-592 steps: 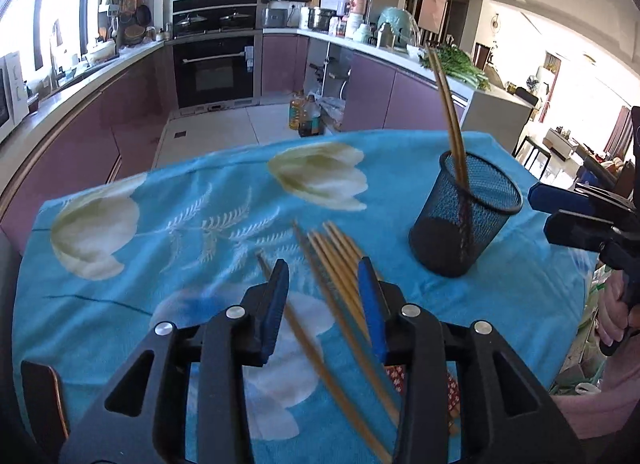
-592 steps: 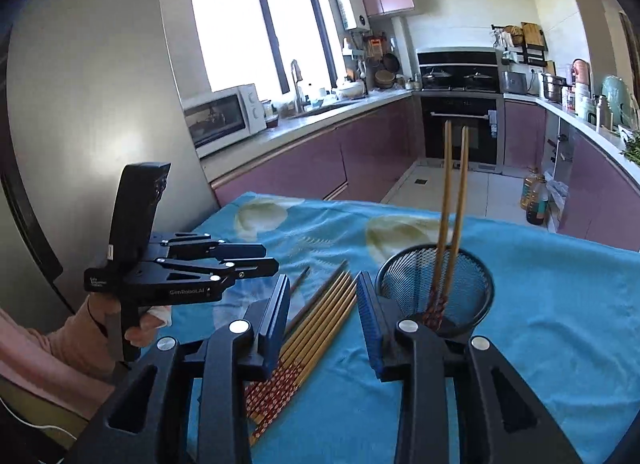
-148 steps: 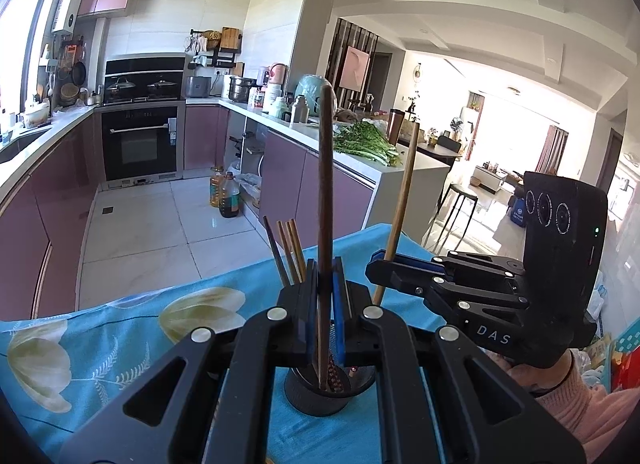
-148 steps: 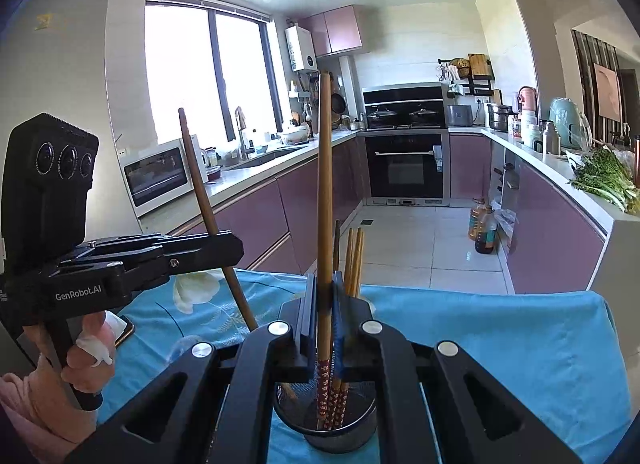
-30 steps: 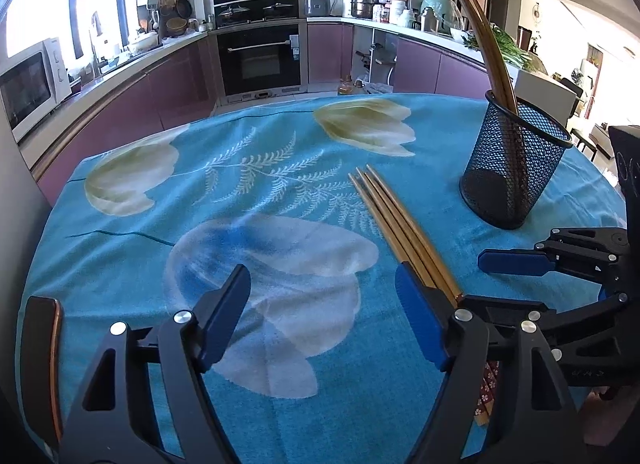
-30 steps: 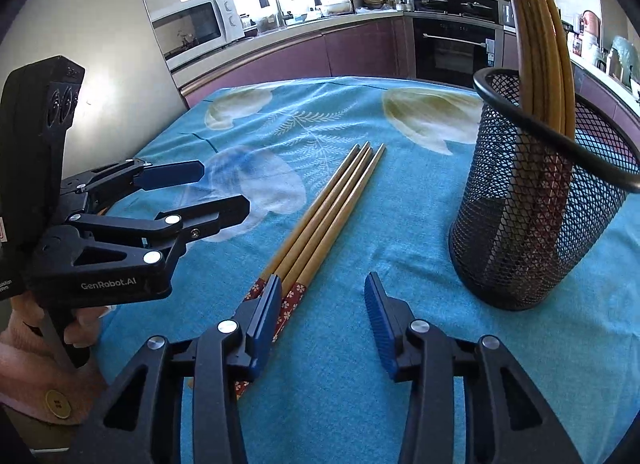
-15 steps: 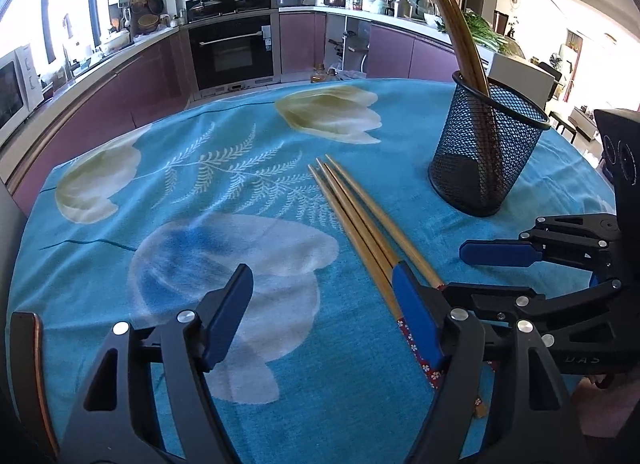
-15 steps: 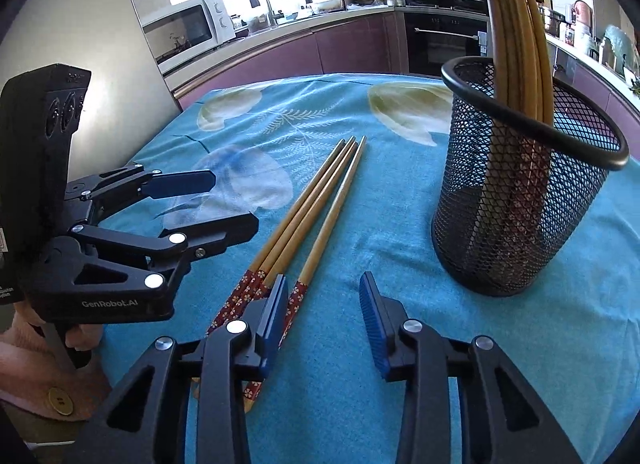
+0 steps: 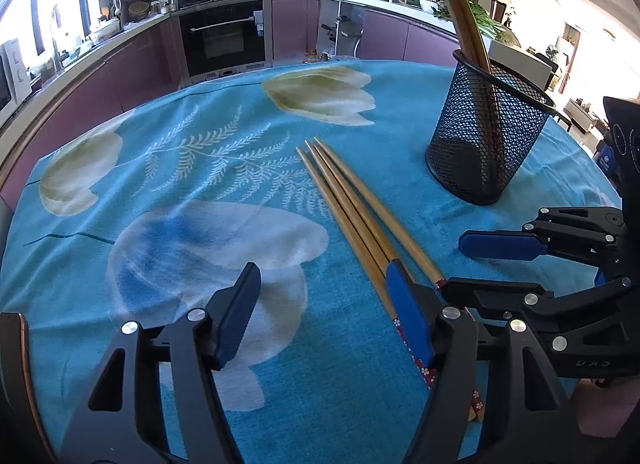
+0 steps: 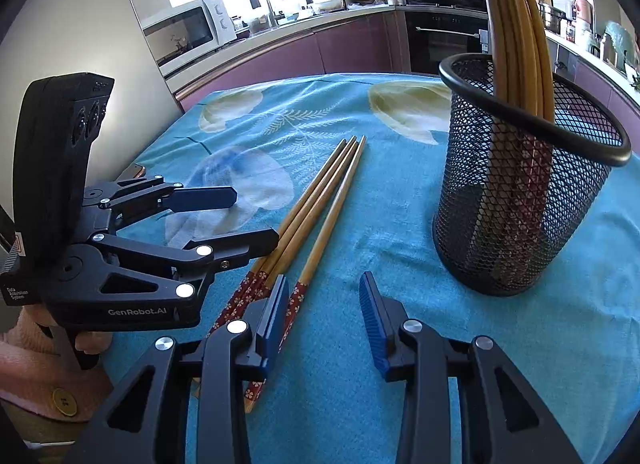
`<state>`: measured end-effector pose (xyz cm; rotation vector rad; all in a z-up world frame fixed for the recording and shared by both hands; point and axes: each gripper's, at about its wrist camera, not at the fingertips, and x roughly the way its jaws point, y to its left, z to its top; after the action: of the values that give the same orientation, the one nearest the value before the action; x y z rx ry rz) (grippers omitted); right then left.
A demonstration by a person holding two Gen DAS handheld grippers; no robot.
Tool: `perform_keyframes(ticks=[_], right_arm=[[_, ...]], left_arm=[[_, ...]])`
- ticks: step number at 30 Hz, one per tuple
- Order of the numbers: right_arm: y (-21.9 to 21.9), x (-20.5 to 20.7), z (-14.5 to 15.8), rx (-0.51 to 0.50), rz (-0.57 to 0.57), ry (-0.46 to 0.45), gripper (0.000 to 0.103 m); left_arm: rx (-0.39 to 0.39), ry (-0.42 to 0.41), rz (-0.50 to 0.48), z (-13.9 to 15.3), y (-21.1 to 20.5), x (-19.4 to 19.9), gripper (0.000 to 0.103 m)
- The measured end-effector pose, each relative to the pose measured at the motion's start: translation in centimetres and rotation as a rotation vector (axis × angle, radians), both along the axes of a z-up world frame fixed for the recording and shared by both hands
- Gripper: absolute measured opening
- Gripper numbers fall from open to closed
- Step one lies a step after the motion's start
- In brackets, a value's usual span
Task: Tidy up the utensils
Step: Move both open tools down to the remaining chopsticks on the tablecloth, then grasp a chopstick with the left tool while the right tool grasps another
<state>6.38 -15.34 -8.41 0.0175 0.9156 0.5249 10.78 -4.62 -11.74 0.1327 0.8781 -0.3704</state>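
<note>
Three wooden chopsticks with red patterned ends lie side by side on the blue tablecloth; they also show in the right wrist view. A black mesh holder stands upright to their right with several chopsticks in it, and shows close in the right wrist view. My left gripper is open and empty, low over the chopsticks' patterned ends, its right finger over them. My right gripper is open and empty, just right of those ends; it also shows in the left wrist view.
The blue floral tablecloth covers a round table. A phone-like object lies at the table's left edge. Kitchen counters and an oven stand beyond the table. A hand in a pink sleeve holds the left gripper.
Both grippers have moved closer to the lying chopsticks' patterned ends. Both stay open and empty. The chopsticks and holder have not moved.
</note>
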Motion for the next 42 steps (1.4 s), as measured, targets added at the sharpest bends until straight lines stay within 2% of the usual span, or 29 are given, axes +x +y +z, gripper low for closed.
perform_keyframes(ticks=[11, 16, 24, 28, 35, 42], right_arm=[[0.0, 0.0, 0.0, -0.001, 0.0, 0.0, 0.036], [0.0, 0.0, 0.0, 0.001, -0.001, 0.001, 0.036], [0.5, 0.4, 0.2, -0.006, 0.008, -0.001, 0.035], [1.1, 1.2, 0.2, -0.013, 0.012, 0.001, 0.031], [1.5, 2.7, 0.0, -0.023, -0.006, 0.008, 0.023], [1.4, 3.1, -0.2, -0.027, -0.027, 0.01, 0.013]], left_arm=[[-0.002, 0.024, -0.009, -0.1, -0.1, 0.2, 0.06], [0.035, 0.025, 0.004, -0.4, -0.1, 0.3, 0.048], [0.0, 0.039, 0.004, -0.1, 0.3, 0.4, 0.043], [0.004, 0.038, -0.004, -0.1, 0.1, 0.6, 0.034], [-0.014, 0.053, -0.01, -0.3, -0.1, 1.8, 0.031], [-0.023, 0.058, 0.003, -0.4, -0.1, 2.4, 0.021]])
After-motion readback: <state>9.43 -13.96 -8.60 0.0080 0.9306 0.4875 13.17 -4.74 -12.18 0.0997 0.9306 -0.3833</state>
